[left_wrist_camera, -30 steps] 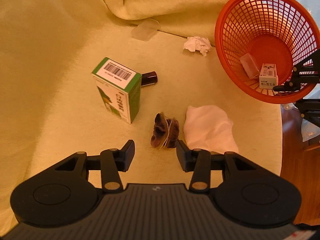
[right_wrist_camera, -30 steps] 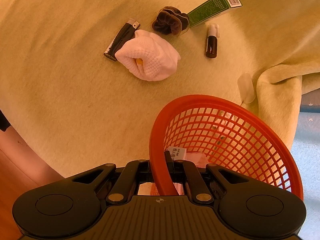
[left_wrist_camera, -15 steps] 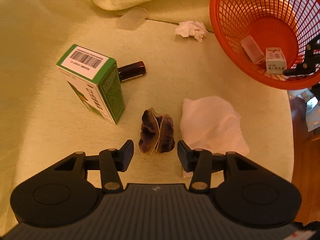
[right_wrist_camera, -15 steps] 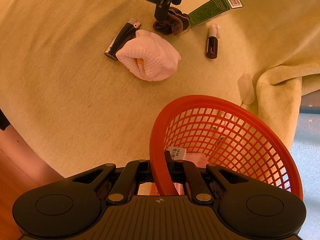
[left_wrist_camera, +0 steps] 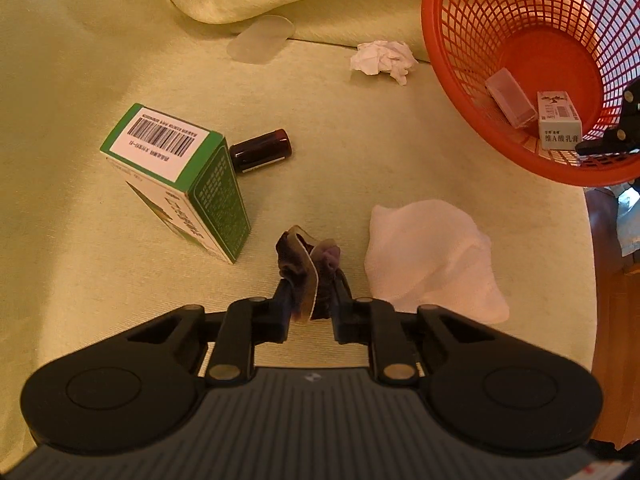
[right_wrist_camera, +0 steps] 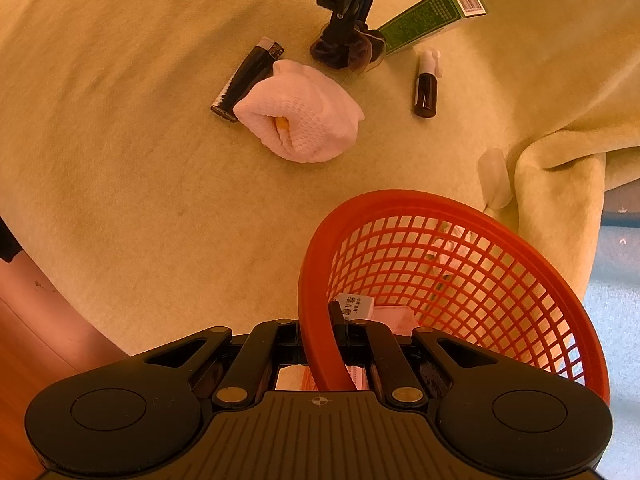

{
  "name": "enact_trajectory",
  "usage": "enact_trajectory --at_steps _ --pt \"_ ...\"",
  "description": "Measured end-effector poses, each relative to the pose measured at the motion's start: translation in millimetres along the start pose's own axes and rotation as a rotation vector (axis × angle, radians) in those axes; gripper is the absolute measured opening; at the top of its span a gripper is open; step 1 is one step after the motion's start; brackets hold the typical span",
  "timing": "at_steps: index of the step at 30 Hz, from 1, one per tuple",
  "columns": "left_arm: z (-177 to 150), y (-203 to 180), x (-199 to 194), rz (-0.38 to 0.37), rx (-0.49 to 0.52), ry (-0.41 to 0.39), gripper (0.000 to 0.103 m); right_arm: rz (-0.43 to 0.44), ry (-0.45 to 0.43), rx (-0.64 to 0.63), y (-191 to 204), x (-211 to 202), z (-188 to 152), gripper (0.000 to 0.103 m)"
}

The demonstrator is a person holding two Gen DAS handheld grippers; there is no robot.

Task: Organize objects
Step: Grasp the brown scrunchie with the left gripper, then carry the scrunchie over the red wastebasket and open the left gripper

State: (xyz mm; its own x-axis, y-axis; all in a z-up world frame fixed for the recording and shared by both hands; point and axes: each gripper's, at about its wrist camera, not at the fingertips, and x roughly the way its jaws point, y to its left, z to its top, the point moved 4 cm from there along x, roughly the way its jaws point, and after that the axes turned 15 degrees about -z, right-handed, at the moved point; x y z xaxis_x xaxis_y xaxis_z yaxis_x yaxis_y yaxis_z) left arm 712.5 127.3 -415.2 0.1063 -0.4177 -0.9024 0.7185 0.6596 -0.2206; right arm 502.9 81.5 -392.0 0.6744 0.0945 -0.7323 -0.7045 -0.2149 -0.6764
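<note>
In the left wrist view my left gripper [left_wrist_camera: 310, 304] is shut on a dark purple scrunchie [left_wrist_camera: 308, 264] that still rests on the yellow-green cloth. From the right wrist view the same left gripper [right_wrist_camera: 344, 36] comes down onto the scrunchie [right_wrist_camera: 352, 54]. My right gripper [right_wrist_camera: 322, 344] is shut on the rim of the orange mesh basket [right_wrist_camera: 316, 264], which it holds tilted. The basket [left_wrist_camera: 452, 80] holds a small white box [left_wrist_camera: 558, 126] and a clear case [left_wrist_camera: 510, 98].
Around the scrunchie lie a green carton [left_wrist_camera: 188, 176], a brown vial [left_wrist_camera: 260, 150], a white sock [left_wrist_camera: 432, 252], a crumpled tissue [left_wrist_camera: 382, 58] and a clear lid [left_wrist_camera: 260, 38]. A black lighter [right_wrist_camera: 246, 78] lies beside the sock [right_wrist_camera: 304, 116]. The table edge runs along the right.
My left gripper moved forward and down over the scrunchie and went from open to shut on it. The right gripper and basket stayed where they were.
</note>
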Motion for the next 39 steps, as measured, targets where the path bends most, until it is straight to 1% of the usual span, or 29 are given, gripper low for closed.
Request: enact_trajectory --at_steps 5,11,22,31,39 --pt "1 -2 -6 -0.009 0.011 0.002 0.012 0.001 0.003 -0.003 1 0 -1 0.002" --pt "8 -7 -24 -0.009 0.014 -0.013 0.012 0.001 0.003 -0.004 1 0 -3 0.002" --pt "39 -30 -53 -0.055 0.057 -0.061 0.012 0.0 0.007 -0.003 0 0 -4 0.002" --pt "71 -55 -68 -0.117 0.141 -0.1 0.012 -0.003 0.012 0.0 -2 0 -4 0.002" --pt "106 -86 -55 -0.213 0.233 -0.096 0.012 -0.002 0.009 0.008 -2 -1 -5 0.002"
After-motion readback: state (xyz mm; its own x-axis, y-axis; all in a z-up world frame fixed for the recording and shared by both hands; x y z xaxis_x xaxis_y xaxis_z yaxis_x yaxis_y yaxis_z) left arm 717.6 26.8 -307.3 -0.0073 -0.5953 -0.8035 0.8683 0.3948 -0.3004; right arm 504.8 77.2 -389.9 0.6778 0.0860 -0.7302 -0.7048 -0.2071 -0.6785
